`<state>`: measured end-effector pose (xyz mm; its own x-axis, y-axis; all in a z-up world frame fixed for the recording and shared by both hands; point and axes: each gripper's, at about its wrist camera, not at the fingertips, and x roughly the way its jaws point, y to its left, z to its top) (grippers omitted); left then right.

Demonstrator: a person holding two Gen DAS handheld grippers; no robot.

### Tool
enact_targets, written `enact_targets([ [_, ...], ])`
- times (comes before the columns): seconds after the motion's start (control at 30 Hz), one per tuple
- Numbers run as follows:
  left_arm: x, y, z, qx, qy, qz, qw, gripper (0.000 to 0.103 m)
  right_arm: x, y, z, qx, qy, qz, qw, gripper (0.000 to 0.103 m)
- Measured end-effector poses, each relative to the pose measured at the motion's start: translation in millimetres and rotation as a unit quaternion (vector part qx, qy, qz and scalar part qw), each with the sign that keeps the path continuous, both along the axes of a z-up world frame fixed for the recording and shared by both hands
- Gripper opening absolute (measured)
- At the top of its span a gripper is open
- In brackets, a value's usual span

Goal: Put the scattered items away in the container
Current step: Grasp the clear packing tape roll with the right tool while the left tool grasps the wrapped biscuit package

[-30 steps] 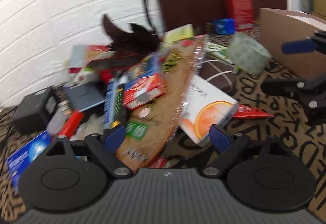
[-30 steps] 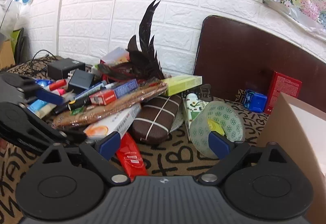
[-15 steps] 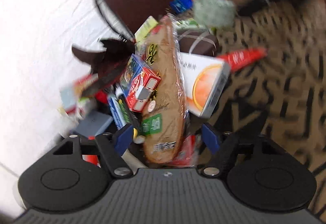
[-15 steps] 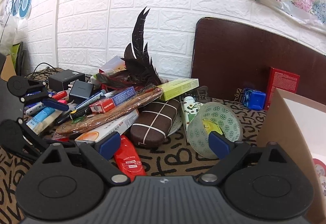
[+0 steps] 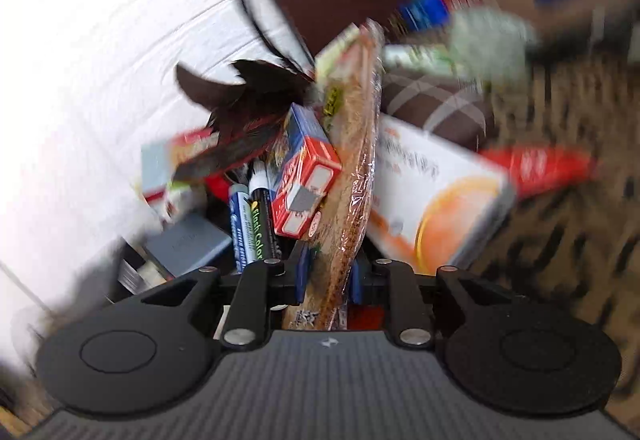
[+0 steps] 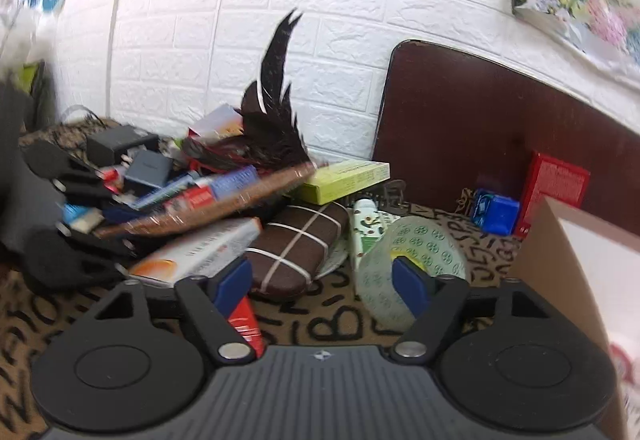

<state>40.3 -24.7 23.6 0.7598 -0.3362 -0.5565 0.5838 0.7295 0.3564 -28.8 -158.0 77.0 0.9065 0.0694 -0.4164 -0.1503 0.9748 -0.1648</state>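
My left gripper is shut on the near end of a long brown snack pack in clear wrap, which lies on top of the pile; the pack also shows in the right wrist view. My left gripper appears there at the left edge. My right gripper is open and empty, low over the mat in front of a brown checked case and a green tape roll. The cardboard box stands at the right.
The pile holds a white and orange box, a red and blue carton, markers, a black feather, a yellow-green box and a red tube. A brown board leans on the wall.
My left gripper has moved in over the pile, tilted, and closed on the end of the brown snack pack. My right gripper has stayed open and shifted only slightly.
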Motion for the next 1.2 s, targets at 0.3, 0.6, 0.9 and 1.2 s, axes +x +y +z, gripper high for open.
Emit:
enact_targets([
  [0.3,33.7,27.7,18.6,-0.168,0.12,0.031,0.9779,0.024,69.2,-14.2,-17.0,0.001,0.094,-0.018,0.995,0.046],
  [0.6,9.5,34.4,20.2,-0.239,0.177,0.015,0.9546,0.024,48.3,-0.3,-31.8,0.01,0.145,0.052,0.988,0.014],
  [0.9,-28.0,24.7,17.7,-0.203,0.187,-0.014,0.9611,0.024,-23.6,14.1,-29.7,0.038,0.149,0.099,0.983,0.011],
  [1.2,-2.7,8.8,-0.7,-0.182,0.195,0.009,0.9639,0.035,-11.7,3.7,-50.1,0.082,0.116,0.067,0.988,0.058],
])
